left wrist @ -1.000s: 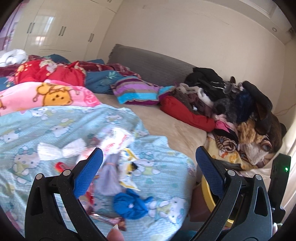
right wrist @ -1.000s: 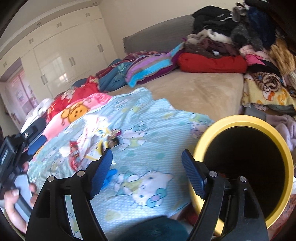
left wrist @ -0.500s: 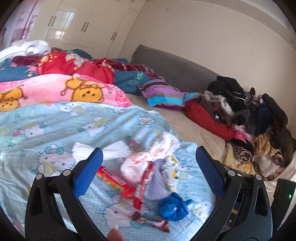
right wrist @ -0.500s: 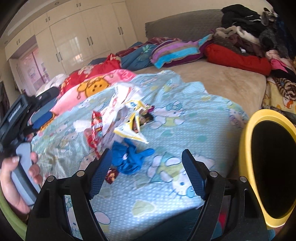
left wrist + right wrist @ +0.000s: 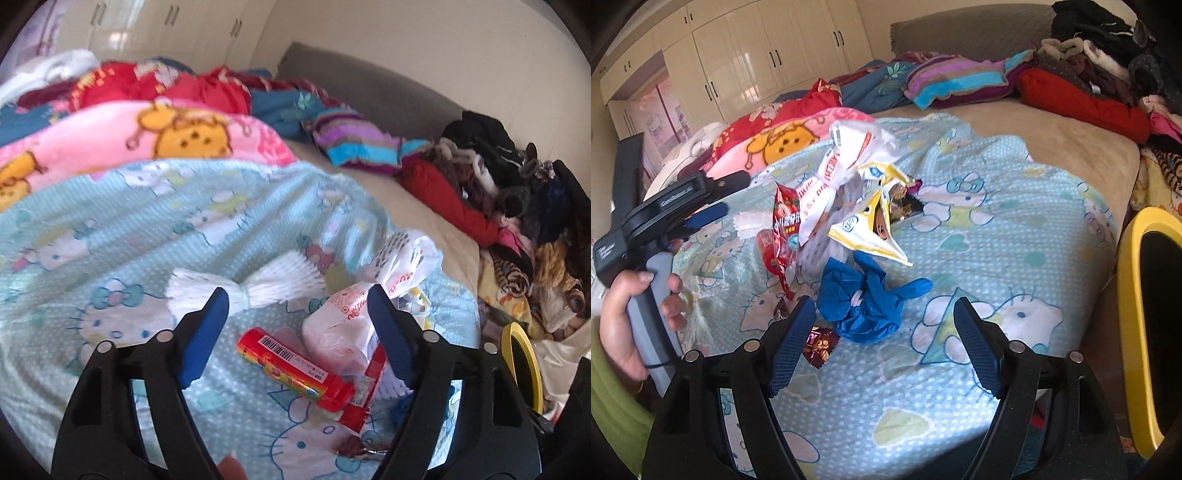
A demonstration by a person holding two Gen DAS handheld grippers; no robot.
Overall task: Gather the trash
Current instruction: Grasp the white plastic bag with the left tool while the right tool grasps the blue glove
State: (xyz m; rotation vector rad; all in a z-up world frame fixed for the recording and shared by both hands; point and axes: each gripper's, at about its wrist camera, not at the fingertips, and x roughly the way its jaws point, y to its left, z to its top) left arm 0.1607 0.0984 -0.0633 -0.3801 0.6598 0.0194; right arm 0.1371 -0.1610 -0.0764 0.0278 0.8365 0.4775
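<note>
A pile of trash lies on the light-blue cartoon blanket (image 5: 997,229). In the left wrist view I see a red candy tube (image 5: 295,363), a white plastic bag (image 5: 369,295) and a white foam net (image 5: 243,284). My left gripper (image 5: 299,325) is open, just above the tube. In the right wrist view a crumpled blue glove (image 5: 868,299), a yellow-white wrapper (image 5: 875,225), a red wrapper (image 5: 785,236) and a small dark-red wrapper (image 5: 820,345) show. My right gripper (image 5: 884,332) is open, just short of the glove. The left gripper (image 5: 683,199) also shows there, held in a hand.
A yellow-rimmed bin (image 5: 1145,314) stands at the bed's right edge; it also shows in the left wrist view (image 5: 524,362). Folded blankets (image 5: 147,140) lie at the left, a clothes heap (image 5: 517,192) at the right. White wardrobes (image 5: 738,62) stand behind.
Both grippers have swung left from the bin and moved down to the trash pile. The left one now hangs over the red tube, the right one near the blue glove.
</note>
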